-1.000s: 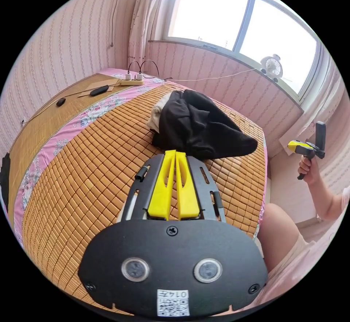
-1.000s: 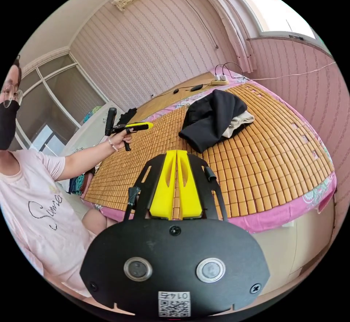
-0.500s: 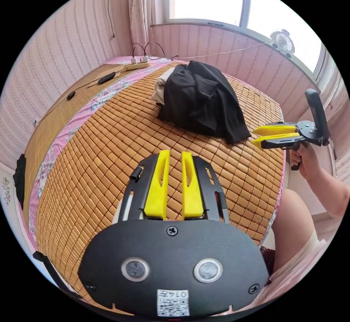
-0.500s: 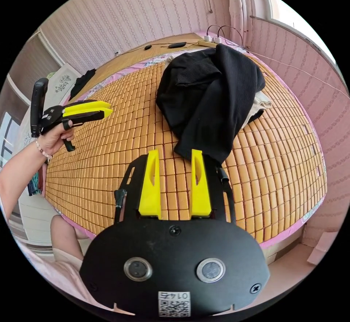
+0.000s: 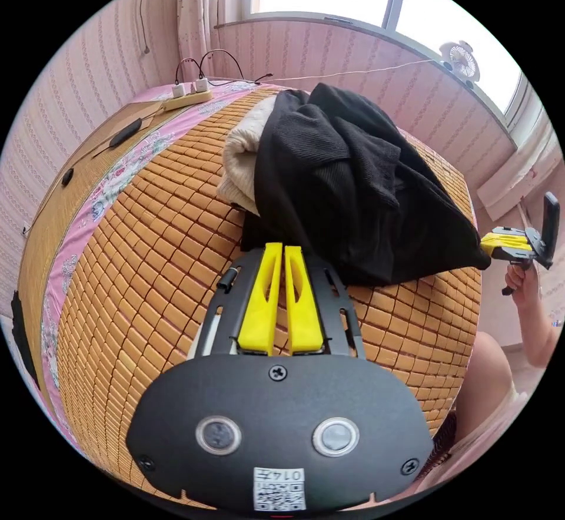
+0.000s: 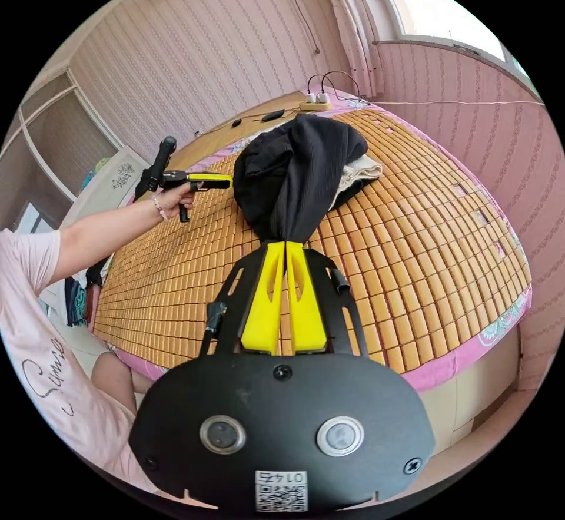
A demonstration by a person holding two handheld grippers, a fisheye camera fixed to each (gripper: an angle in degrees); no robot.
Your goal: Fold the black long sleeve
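My right gripper [image 6: 285,246] pinches a gathered corner of the black long sleeve [image 6: 300,172], heaped over a cream garment [image 5: 244,164] on the bamboo bed mat [image 5: 147,261]. My left gripper [image 5: 278,249], jaws pressed together, sits at the heap's six o'clock edge. It looks soft, ribbed and limp; I'd take a shoulder seam.

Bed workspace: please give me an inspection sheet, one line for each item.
Surface: bamboo mat on the bed, pink sheet at its edge.
Job's things: black top, bunched in a heap.
Clutter: cream garment under the black top.
Grippers: right gripper, jaws together on a corner of the black top; left gripper, jaws together beside the heap, grip on cloth not clear.
Cables: power strip with plugged leads; cord along the wall.
Surroundings: window, small fan on the sill.
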